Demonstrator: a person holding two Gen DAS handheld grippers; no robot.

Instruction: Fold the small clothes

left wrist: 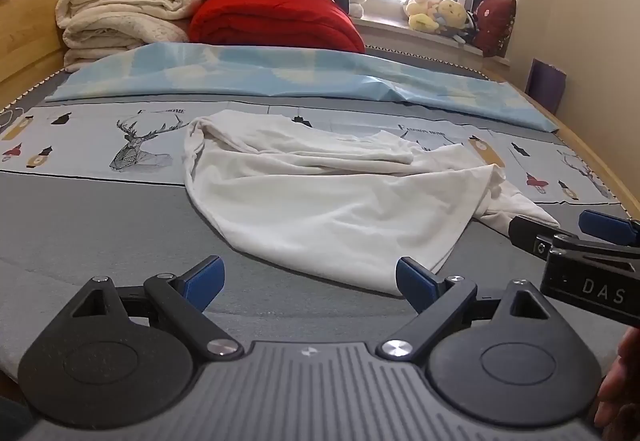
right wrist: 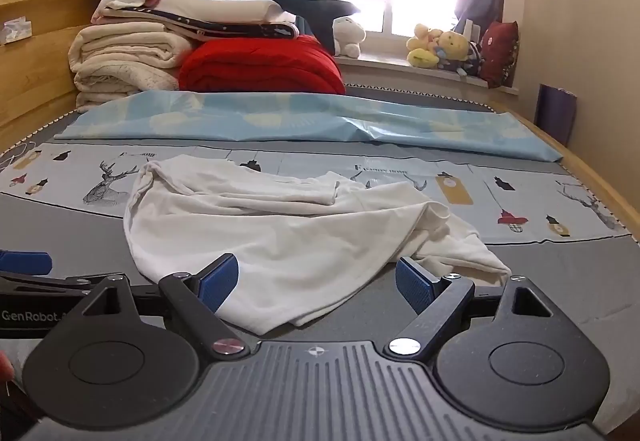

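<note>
Folding is not yet begun: the white garment [left wrist: 332, 201] lies crumpled on the bed [left wrist: 100, 225]. Left gripper [left wrist: 308, 281] and right gripper [right wrist: 316, 281] are held wide and empty beside its near edge. A hem, seemingly bunched, must be found and spread first.

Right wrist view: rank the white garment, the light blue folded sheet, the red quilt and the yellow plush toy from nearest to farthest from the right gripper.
1. White garment, crumpled on the bed just ahead of the open right gripper.
2. Light blue folded sheet, stretched across the bed behind it.
3. Red quilt, stacked beyond the sheet, left of centre.
4. Yellow plush toy, on the windowsill at the far right.
</note>
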